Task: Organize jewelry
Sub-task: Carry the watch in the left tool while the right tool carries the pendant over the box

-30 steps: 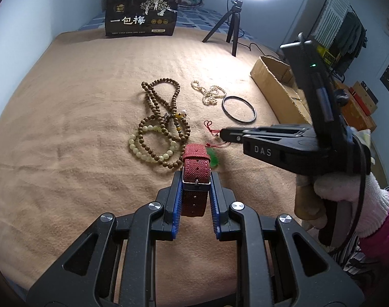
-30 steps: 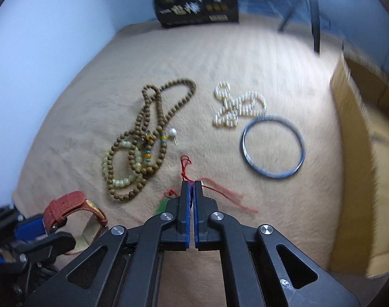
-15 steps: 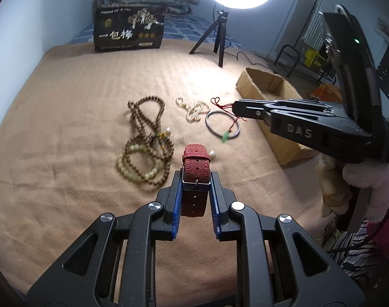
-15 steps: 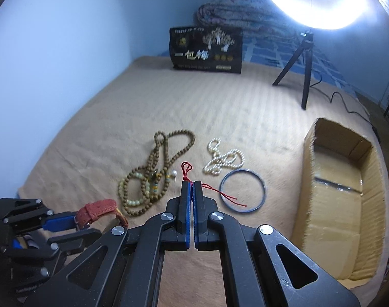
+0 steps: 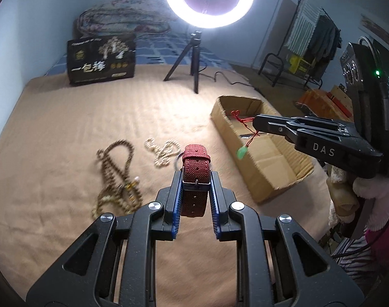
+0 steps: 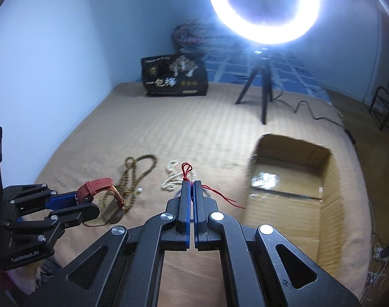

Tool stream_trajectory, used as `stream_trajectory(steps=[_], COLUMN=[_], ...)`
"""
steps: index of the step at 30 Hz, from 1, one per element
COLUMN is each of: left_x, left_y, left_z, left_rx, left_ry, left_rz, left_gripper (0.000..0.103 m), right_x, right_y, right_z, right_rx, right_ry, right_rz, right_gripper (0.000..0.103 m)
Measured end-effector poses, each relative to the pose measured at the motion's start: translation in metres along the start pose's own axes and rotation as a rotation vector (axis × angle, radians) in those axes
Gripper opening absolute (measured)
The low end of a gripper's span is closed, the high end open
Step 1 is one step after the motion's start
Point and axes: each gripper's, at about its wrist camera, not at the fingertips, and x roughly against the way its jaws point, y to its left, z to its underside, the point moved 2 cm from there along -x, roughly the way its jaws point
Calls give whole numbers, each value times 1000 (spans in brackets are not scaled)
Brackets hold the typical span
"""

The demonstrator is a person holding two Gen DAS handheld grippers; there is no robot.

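The left gripper (image 5: pixel 195 176) clamps the red watch strap (image 5: pixel 196 165), the right gripper (image 6: pixel 191 186) — jaws together — pinches a red cord (image 6: pixel 186 167) beside the cardboard box (image 6: pixel 332 179) at the bed's right edge.

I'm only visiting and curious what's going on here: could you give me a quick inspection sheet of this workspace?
Surface: tan blanket on a bed.
Job's things: brown bead necklace and pearl strand on the blanket; cardboard box open.
Clutter: black printed box.
Grippers: left gripper shut on red watch strap; right gripper shut on red cord with green pendant.
Cables: black lead by tripod.
Surroundings: ring light, clothes rack.
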Motion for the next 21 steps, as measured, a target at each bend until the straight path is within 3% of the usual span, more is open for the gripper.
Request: stream_trajectory(steps=[10, 21], left_x=[-38, -101], left_y=[-51, -101], left_z=[-29, -38], left_rx=[-66, -108], left_ry=[7, 82], left_rz=[75, 146], left_gripper=[19, 19], right_x=[16, 2], right_y=[-67, -132], right_z=[-1, 13], right_rx=[-124, -290], right_ry=[-37, 20], right_rz=[78, 134], right_gripper=[0, 0])
